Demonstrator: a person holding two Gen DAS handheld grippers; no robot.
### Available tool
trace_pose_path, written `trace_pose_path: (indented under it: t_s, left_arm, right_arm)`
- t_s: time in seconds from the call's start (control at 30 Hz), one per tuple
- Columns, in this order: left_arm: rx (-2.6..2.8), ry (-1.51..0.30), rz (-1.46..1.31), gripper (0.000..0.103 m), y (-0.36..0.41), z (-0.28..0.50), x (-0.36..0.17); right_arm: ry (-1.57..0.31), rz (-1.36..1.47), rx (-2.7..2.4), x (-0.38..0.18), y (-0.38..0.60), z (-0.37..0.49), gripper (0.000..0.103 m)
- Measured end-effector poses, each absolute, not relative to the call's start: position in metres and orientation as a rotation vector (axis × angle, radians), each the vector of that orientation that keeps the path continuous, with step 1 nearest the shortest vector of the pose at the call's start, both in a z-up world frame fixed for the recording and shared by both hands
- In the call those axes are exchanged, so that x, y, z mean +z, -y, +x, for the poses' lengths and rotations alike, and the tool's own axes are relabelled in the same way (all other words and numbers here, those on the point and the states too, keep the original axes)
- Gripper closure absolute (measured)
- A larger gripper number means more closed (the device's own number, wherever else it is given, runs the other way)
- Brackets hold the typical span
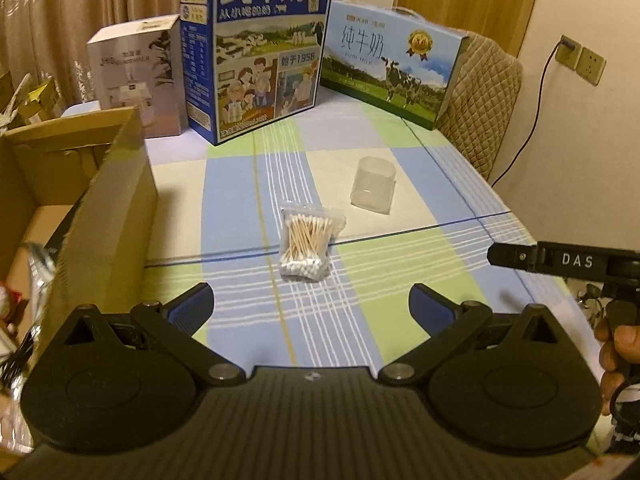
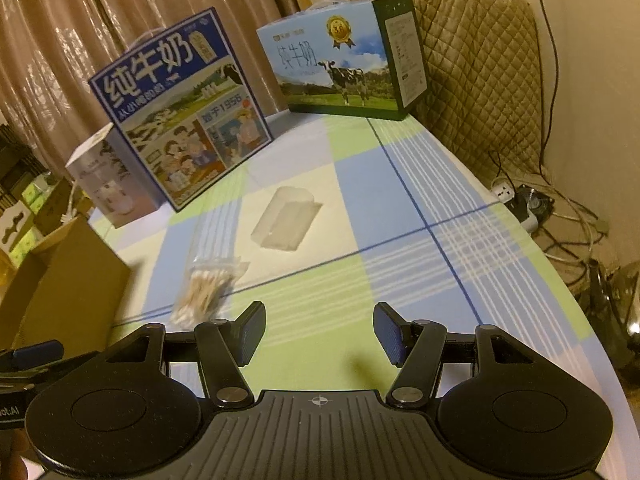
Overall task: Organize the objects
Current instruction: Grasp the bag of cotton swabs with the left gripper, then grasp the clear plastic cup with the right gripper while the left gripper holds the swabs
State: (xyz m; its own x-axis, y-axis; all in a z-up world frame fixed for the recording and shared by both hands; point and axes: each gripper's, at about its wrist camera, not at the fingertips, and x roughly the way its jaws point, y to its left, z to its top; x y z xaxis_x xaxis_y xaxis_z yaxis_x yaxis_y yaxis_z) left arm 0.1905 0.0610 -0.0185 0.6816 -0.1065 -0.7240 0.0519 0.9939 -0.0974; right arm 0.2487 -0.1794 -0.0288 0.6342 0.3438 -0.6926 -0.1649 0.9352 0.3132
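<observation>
The left tool point(image 1: 311, 304) hangs above the checked counter point(image 1: 420, 288) with its jaws spread wide and nothing between them. The right tool point(image 2: 319, 332) is likewise parted, at a narrower gap, and grips nothing. A clear bag of cotton swabs point(image 1: 307, 245) lies flat on the counter just ahead of the left tool, untouched by either. A clear plastic container point(image 1: 373, 185) lies near the bag, farther back and to its right. An open cardboard box point(image 1: 100, 216) stands at the left counter edge. At the rear stand a white carton point(image 1: 140, 76), a dark blue milk carton point(image 1: 256, 48) and a light blue milk carton point(image 1: 392, 64). A hand point(image 1: 616, 356) holds the right tool's handle.
</observation>
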Motion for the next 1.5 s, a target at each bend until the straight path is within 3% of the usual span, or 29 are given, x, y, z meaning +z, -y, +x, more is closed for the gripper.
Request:
trace_pose_path:
  t_s: [0.13, 0.57, 0.97, 1.13, 1.2, 1.27, 1.5]
  left_arm:
    - [-0.1, -0.822, -0.049, 0.002, -0.06, 0.214, -0.035]
    - [-0.149, -0.853, 0.022, 0.019, -0.05, 0.28, -0.084]
    - [-0.17, -0.884, 0.022, 0.05, -0.051, 0.31, -0.106]
    - [-0.167, -0.895, 0.031, 0.057, -0.052, 0.312, -0.11]
    - [-0.166, -0.892, 0.027, 0.072, -0.053, 0.312, -0.109]
    - [-0.167, -0.894, 0.019, 0.08, -0.055, 0.311, -0.108]
    - [-0.129, -0.867, 0.006, 0.083, -0.061, 0.307, -0.096]
  right_arm:
    - [-0.837, 0.208, 0.303, -0.034, 0.173, 0.271, 0.046]
    - [-0.846, 0.108, 0.28, -0.067, 0.162, 0.331, 0.046]
    - [-0.84, 0.066, 0.31, -0.078, 0.142, 0.346, 0.046]
    - [-0.84, 0.057, 0.326, -0.081, 0.133, 0.35, 0.046]
    - [-0.839, 0.057, 0.337, -0.082, 0.129, 0.351, 0.046]
    - [-0.833, 0.06, 0.346, -0.083, 0.127, 0.353, 0.046]
    - [-0.835, 0.092, 0.378, -0.086, 0.11, 0.367, 0.046]
